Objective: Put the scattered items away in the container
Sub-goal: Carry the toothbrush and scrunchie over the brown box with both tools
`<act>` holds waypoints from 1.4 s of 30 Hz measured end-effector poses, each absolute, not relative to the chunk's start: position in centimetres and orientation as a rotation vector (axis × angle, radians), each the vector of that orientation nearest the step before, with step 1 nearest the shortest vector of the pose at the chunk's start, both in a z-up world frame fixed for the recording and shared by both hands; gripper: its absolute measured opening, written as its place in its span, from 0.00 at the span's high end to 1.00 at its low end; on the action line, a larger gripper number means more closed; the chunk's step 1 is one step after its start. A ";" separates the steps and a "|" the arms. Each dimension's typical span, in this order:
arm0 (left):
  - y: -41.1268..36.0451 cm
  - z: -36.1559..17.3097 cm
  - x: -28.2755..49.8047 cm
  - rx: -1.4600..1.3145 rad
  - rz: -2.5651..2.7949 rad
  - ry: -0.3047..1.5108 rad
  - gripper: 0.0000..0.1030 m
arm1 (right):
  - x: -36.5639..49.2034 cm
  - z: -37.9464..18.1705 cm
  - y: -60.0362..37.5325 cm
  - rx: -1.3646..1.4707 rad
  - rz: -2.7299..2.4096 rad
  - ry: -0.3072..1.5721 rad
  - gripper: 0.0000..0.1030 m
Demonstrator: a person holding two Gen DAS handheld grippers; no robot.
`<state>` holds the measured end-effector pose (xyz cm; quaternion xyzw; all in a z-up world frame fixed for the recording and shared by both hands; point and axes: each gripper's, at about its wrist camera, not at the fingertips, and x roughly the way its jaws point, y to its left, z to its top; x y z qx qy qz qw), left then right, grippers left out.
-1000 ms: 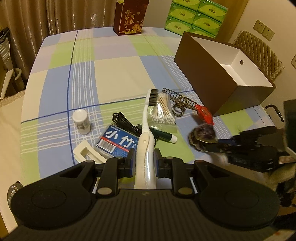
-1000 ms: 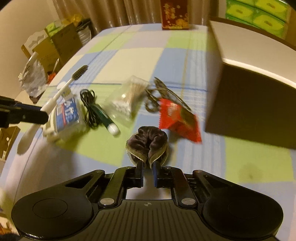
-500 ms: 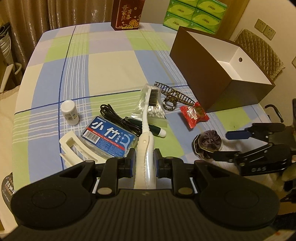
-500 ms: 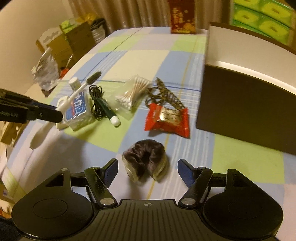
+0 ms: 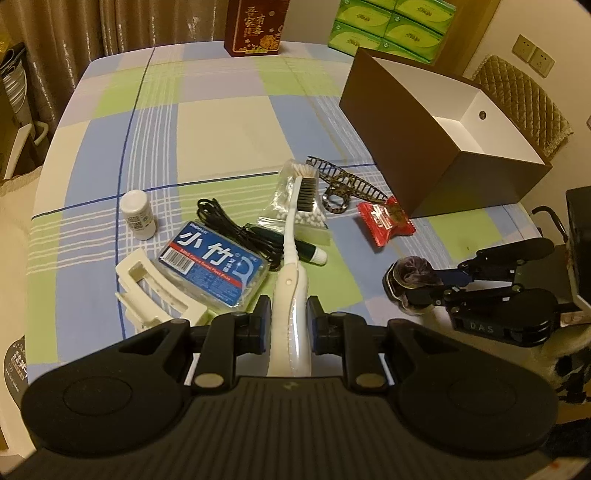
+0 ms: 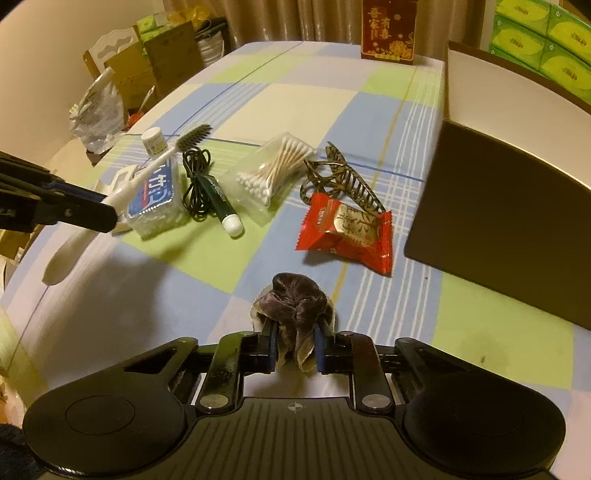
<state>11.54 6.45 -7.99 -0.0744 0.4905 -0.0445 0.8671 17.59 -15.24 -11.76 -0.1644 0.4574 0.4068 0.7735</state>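
My left gripper [image 5: 286,310] is shut on the handle of a white toothbrush [image 5: 291,236], held just above the scattered items; its bristles hang over a bag of cotton swabs [image 5: 314,218]. Off to the right, my right gripper [image 6: 295,339] has its jaws closing on a dark purple scrunchie [image 6: 295,299], with the pads pressing its folds low over the tablecloth. The brown open box [image 5: 399,122] with a white inside stands at the right, beyond the scrunchie. On the cloth lie a red candy packet [image 6: 345,227], a patterned hair claw [image 6: 340,181], a blue floss box [image 5: 214,264] and a small white bottle [image 5: 138,214].
A black cable [image 5: 221,221], a green pen [image 5: 310,251] and a white plastic clip [image 5: 147,291] lie near the floss box. A red gift box [image 5: 256,26] and green tissue packs [image 5: 388,26] stand at the table's far edge. A quilted chair [image 5: 524,96] is behind the brown box.
The right gripper let go of the scrunchie, opened wide, then shut on it again with a slight roll. The left gripper kept hold of the toothbrush and barely moved.
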 end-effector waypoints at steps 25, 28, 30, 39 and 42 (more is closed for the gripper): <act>-4.3 -3.6 15.4 -0.102 -0.306 0.924 0.84 | 20.9 -3.1 -27.6 -0.127 0.780 0.972 0.85; -6.1 -3.1 16.6 -0.093 -0.329 0.907 0.84 | 22.2 -1.5 -29.1 -0.102 0.766 0.951 0.85; -7.3 -2.8 17.4 -0.084 -0.343 0.894 0.84 | 23.1 -0.5 -30.0 -0.094 0.758 0.933 0.85; -11.1 -0.7 22.0 -0.063 -0.342 0.830 0.84 | 27.3 2.8 -31.8 -0.126 0.756 0.828 0.85; -11.9 0.1 23.5 -0.062 -0.330 0.806 0.84 | 28.7 3.3 -31.8 -0.144 0.758 0.799 0.85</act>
